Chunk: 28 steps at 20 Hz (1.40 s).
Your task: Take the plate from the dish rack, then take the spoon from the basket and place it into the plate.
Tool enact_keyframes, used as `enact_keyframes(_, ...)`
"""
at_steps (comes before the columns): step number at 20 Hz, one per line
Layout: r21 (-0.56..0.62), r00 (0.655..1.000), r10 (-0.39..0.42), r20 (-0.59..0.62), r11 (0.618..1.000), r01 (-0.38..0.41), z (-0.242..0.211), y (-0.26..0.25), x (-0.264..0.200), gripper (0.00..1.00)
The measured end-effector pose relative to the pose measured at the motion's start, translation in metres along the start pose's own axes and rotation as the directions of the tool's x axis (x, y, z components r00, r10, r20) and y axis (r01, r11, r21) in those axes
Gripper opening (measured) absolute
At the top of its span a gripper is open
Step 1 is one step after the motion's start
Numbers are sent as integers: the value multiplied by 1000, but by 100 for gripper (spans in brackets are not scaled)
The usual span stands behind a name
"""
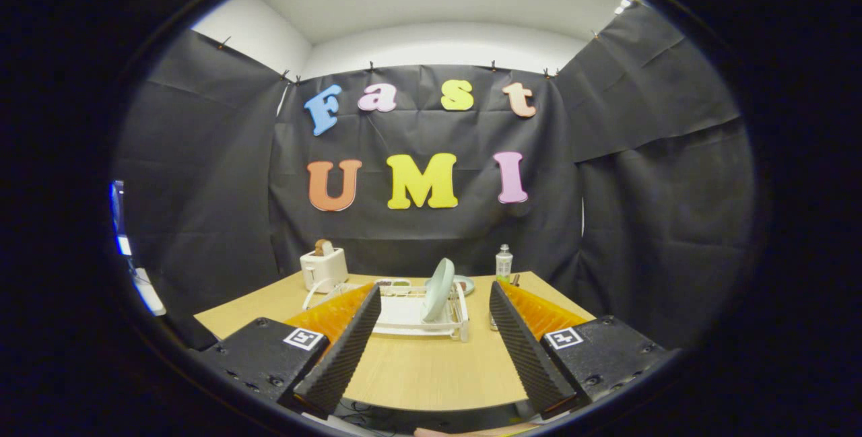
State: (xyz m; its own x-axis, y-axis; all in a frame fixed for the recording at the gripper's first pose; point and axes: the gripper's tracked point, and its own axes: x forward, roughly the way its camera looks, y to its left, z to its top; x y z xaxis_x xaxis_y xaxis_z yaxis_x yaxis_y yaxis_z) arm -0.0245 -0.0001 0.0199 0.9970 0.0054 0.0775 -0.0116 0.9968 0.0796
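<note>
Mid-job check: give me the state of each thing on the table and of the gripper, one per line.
gripper: open, fingers wide apart, holding nothing, short of the rack.
plate: standing on edge in the dish rack, not yet taken.
dish rack: on the table, just ahead of the fingers.
toaster: upright, something sticking out of its slot.
bottle: upright, beyond the rack.

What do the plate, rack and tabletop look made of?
Plate: pale green, smooth and matte, probably plastic or melamine. Dish rack: white, likely plastic or coated wire. Table: light wood-grain, probably laminate. The gripper is open, its fingers short of the rack.
</note>
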Motion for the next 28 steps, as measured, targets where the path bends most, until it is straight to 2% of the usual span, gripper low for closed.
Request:
enact_keyframes(4,48,996,82,45,995,-84,10,10,0,100)
enact_keyframes(9,11,996,82,-22,997,-82,19,7,10,100)
enact_keyframes(11,-41,999,35,-18,999,-35,36,-8,26,100)
enact_keyframes(13,-76,1000,-23,3,997,23,59,-24,48,100)
enact_keyframes(15,-109,998,-55,-33,993,51,71,-30,73,100)
enact_keyframes(20,-121,989,-39,-143,992,21,103,-32,146,100)
enact_keyframes(25,-88,955,-94,-282,994,72,102,-43,224,100)
enact_keyframes(28,-71,914,-107,-392,994,86,77,-40,271,100)
